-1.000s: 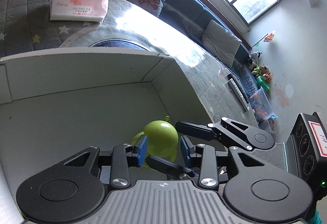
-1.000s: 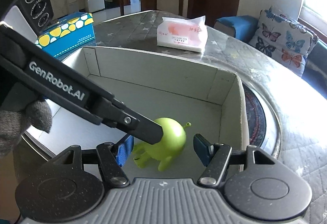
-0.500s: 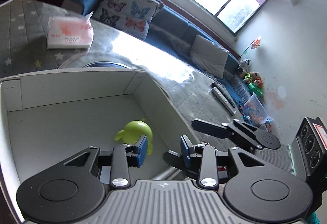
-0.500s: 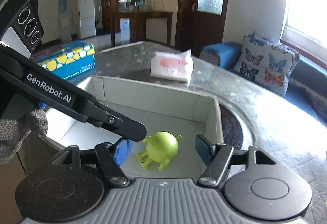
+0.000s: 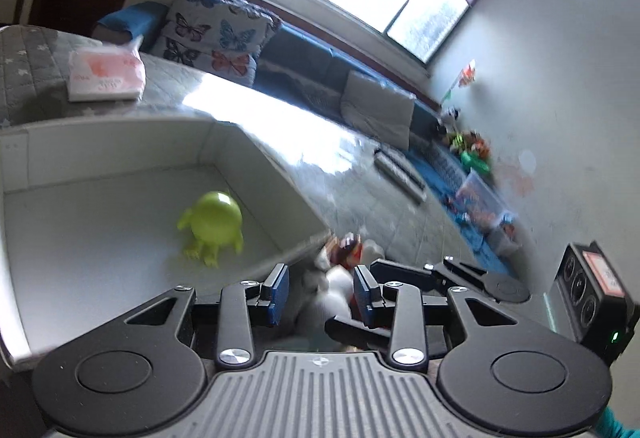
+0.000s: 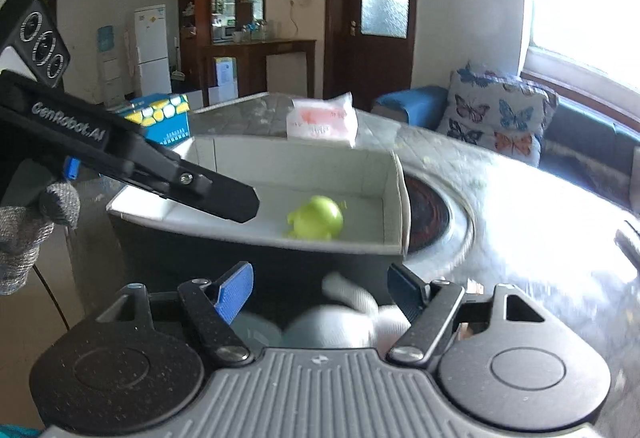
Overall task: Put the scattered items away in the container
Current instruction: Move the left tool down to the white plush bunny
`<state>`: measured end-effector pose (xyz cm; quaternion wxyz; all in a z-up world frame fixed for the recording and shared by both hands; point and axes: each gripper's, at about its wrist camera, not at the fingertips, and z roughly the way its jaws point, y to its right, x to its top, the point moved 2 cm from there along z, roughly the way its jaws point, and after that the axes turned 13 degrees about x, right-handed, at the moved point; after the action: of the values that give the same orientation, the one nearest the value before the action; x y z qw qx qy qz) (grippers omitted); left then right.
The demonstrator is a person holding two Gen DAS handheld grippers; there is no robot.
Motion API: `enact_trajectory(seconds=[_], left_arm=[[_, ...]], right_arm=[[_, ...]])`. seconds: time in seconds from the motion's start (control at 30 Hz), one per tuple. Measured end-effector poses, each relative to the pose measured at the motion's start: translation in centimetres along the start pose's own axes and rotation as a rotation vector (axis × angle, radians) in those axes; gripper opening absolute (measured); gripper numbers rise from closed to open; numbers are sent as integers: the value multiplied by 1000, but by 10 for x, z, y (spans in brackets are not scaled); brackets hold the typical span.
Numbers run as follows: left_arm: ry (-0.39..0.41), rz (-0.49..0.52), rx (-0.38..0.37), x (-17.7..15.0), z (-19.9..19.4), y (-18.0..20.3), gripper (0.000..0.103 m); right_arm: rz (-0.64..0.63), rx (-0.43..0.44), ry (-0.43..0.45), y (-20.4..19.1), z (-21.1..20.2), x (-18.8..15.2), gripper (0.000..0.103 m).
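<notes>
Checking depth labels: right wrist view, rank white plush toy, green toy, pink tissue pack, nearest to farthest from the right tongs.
1. white plush toy: between the open right tongs, outside the box.
2. green toy: inside the box.
3. pink tissue pack: on the table beyond the box.

One open white cardboard box (image 5: 120, 142). One round lime-green plastic alien toy (image 5: 212, 222) inside it. One blurred white plush toy with red and brown parts (image 5: 340, 270) outside the box by its near corner; could be two items, too smeared to tell. One pink-and-white soft tissue pack (image 5: 106, 76) on the grey quilted surface (image 5: 28, 74). One blue tissue carton with yellow spots (image 6: 166, 118). Two black handheld grippers, two blue-padded fingers (image 6: 234, 292) each.
</notes>
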<state>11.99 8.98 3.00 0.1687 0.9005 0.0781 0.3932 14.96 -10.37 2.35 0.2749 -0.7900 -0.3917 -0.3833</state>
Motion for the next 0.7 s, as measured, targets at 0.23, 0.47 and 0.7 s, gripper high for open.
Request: enact_trajectory(seconds=[0.23,0.47,0.7], left_arm=[[-66,45,13,-23,30,5,38],[-94,70,7,-35,39,5,38],[-82,71,-10,-44,22,5,38]], right_arm=[[63,4,-23,3,-2,-24,76],[55,8,-30,-3,-5,-31,76],[37,-7,-31,-12,-19,-41,76]])
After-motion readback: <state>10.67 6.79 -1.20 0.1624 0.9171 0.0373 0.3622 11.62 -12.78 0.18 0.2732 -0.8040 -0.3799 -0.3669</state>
